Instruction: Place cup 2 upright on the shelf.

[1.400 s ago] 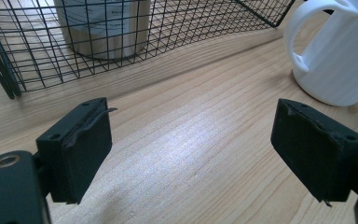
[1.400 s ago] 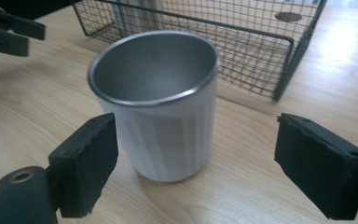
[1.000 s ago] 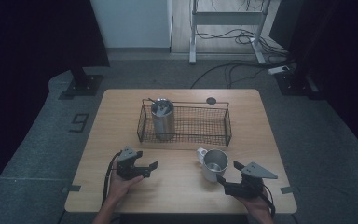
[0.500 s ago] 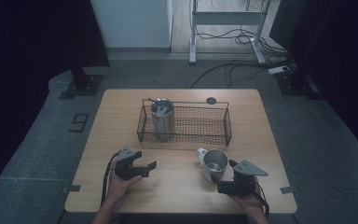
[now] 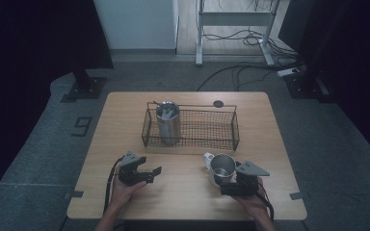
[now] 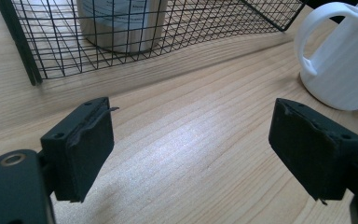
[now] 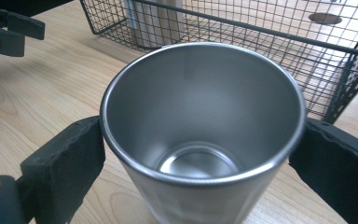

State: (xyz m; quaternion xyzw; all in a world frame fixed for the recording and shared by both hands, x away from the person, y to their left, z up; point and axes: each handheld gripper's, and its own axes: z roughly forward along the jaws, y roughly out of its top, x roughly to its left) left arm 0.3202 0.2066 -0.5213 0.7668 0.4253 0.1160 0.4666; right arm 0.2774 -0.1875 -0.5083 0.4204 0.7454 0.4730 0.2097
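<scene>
Trouble here would be a tipped cup (image 7: 200, 140): it stands on the table (image 5: 183, 192) in front of the basket (image 5: 192, 139), touching or just beside a white jug (image 6: 340, 60), and a lopsided squeeze high at its rim could shove it into that jug or let it slip. The right gripper (image 7: 196, 156) has closed in from a second ago and its jaws have just been opening, now straddling the cup without a firm clamp. The left gripper (image 6: 191, 144) rests released and empty.
</scene>
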